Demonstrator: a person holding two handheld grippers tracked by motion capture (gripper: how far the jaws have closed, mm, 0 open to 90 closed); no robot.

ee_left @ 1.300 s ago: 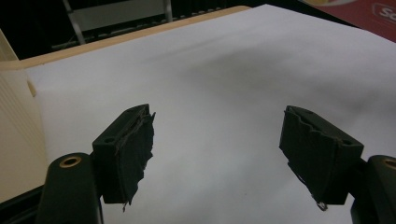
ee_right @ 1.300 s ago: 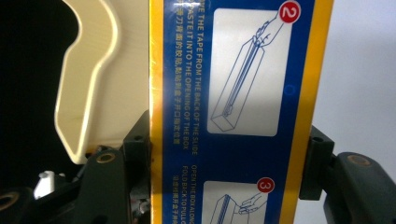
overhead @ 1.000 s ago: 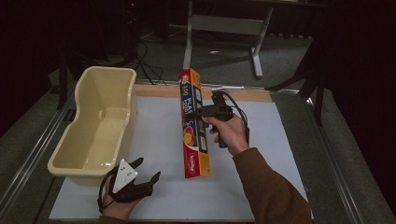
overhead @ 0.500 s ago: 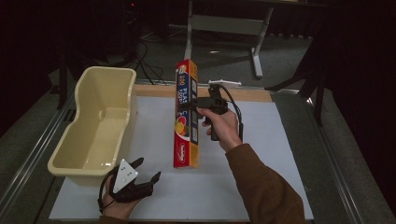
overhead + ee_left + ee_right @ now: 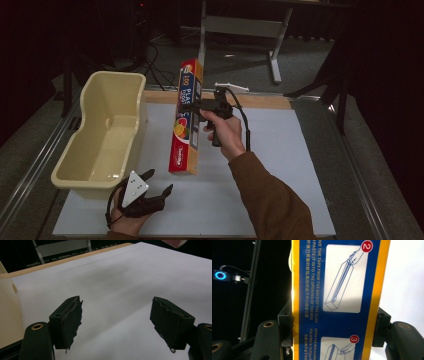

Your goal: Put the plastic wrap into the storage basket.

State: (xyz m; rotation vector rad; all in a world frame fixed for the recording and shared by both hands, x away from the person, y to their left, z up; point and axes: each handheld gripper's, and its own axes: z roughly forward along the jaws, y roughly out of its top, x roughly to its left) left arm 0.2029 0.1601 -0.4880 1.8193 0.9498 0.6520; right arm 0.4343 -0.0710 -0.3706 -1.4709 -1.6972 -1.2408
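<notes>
A: What is the right gripper (image 5: 194, 106) doing?

B: Its fingers (image 5: 285, 326) squeeze the long box (image 5: 184, 118) from both sides, near the middle. The box is up in the air, over the white surface (image 5: 280, 160), just beside the yellow tub (image 5: 131, 89).

A: And the left gripper (image 5: 155, 184)?

B: It rests low at the near edge of the surface, in front of the tub. Its fingers (image 5: 68, 320) are wide apart and hold nothing.

A: No one tells us the job. What do you think it is?

B: I think the box goes into the tub. To do it well, keep the squeeze firm, because a long box can swing. Line it up with the long way of the tub, go over the rim, then lower it gently.

A: What is different from a second ago?

B: Then the box lay lower, close to the surface. Now it is lifted, stands more upright and is closer to the tub. The left gripper stays where it was.
</notes>
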